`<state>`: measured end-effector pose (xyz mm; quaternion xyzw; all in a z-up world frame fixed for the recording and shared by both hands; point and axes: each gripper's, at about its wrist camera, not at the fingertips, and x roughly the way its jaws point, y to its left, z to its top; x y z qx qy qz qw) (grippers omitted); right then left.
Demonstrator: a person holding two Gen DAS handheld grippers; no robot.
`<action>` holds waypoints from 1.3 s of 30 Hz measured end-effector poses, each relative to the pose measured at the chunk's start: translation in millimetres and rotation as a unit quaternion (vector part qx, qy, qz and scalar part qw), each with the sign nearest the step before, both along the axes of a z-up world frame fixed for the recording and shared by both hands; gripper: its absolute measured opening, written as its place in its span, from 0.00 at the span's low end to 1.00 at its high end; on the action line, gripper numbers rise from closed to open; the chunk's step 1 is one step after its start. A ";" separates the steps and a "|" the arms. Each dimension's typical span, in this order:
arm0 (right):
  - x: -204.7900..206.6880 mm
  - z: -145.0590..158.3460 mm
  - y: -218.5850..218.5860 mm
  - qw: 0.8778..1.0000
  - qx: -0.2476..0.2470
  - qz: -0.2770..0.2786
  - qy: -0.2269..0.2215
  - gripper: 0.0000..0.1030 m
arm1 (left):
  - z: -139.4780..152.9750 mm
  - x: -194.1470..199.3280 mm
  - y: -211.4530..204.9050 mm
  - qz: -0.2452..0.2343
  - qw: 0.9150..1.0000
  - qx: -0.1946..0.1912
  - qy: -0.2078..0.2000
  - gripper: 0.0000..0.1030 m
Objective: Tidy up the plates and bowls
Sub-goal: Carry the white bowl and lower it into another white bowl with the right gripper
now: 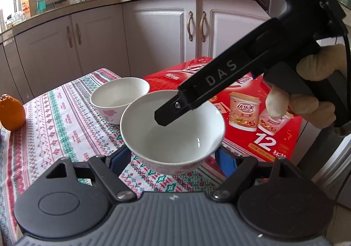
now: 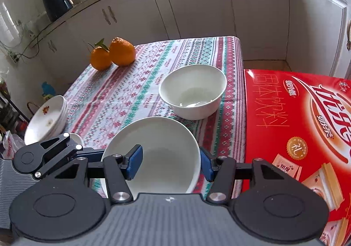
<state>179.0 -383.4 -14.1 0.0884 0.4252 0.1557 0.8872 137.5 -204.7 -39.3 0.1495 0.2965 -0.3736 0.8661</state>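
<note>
Your left gripper [image 1: 172, 158] straddles the near bowl [image 1: 173, 127] from below, its blue pads spread to either side of the outer wall. Whether both pads actually press the wall cannot be confirmed from the left wrist view, so I cannot tell if that grip is closed on it. Your right gripper [image 2: 171, 161] sits at the same bowl, one blue pad inside the rim and the other outside the right wall. The gap looks narrow, yet firm contact is not evident, so the hold cannot be confirmed either.

The relation that governs your next move: the second bowl [image 2: 193, 91] stands ahead of the right fingers, slightly right, mouth up, on the patterned tablecloth [image 2: 122, 97] near the red carton [image 2: 296, 118]. The right gripper is judged the nearer of the two.

Both bowls are smooth, glossy white ceramic, round with steep walls and a faint pink print outside. A stack of plates [image 2: 47, 118] sits at the table's left edge, tilted toward the camera. Glazed rims will likely slip under a light pinch
</note>
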 end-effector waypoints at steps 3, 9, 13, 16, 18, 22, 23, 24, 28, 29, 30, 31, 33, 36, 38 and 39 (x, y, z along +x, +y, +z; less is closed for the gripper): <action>-4.4 5.8 8.1 1.000 0.004 -0.001 0.000 0.59 | 6.5 -5.1 8.7 0.002 1.000 -0.002 -0.001 0.81; -12.7 20.4 32.7 1.000 0.007 0.014 -0.004 0.59 | 19.9 -17.8 32.7 0.011 1.000 -0.004 -0.012 0.81; -17.1 29.2 53.1 0.999 0.009 0.033 -0.010 0.59 | 26.6 -23.9 52.8 0.024 1.000 -0.008 -0.011 0.81; -17.5 33.6 68.2 0.999 0.008 0.049 -0.013 0.59 | 30.6 -29.6 69.4 0.035 0.999 -0.008 -0.016 0.81; -17.4 34.9 79.6 0.998 0.005 0.059 -0.014 0.59 | 32.1 -32.0 78.8 0.043 0.999 -0.010 -0.015 0.81; -15.3 36.8 100.1 0.997 0.007 0.077 -0.015 0.59 | 34.0 -34.4 98.3 0.061 0.998 -0.015 -0.015 0.81; -14.3 37.3 105.4 0.996 0.007 0.082 -0.015 0.59 | 34.4 -34.8 103.1 0.066 0.998 -0.016 -0.015 0.81; -13.4 37.4 110.2 0.996 0.006 0.086 -0.016 0.59 | 34.6 -35.0 106.6 0.069 0.997 -0.016 -0.015 0.81; -8.5 36.2 128.9 0.995 0.004 0.101 -0.014 0.59 | 33.5 -33.7 121.3 0.083 0.996 -0.016 -0.012 0.81; -7.3 35.3 132.6 0.994 0.003 0.104 -0.014 0.59 | 33.0 -33.5 124.4 0.086 0.996 -0.015 -0.011 0.81; -6.2 34.5 136.4 0.994 0.002 0.107 -0.013 0.59 | 32.5 -33.3 127.6 0.089 0.996 -0.015 -0.011 0.81; -5.4 33.6 139.7 0.994 0.002 0.108 -0.013 0.59 | 31.9 -33.2 130.6 0.092 0.996 -0.015 -0.011 0.81; -3.3 31.7 146.5 0.994 0.002 0.113 -0.011 0.59 | 30.8 -32.7 135.7 0.097 0.995 -0.015 -0.008 0.81; 0.3 28.5 154.1 0.993 0.002 0.117 -0.006 0.59 | 29.2 -31.7 141.7 0.102 0.995 -0.014 -0.004 0.81; 1.8 26.3 158.4 0.993 0.000 0.118 -0.002 0.59 | 27.5 -31.4 145.1 0.105 0.994 -0.015 -0.001 0.81; 2.3 25.5 160.7 0.993 -0.002 0.120 -0.001 0.59 | 26.4 -30.6 146.7 0.106 0.994 -0.016 0.002 0.81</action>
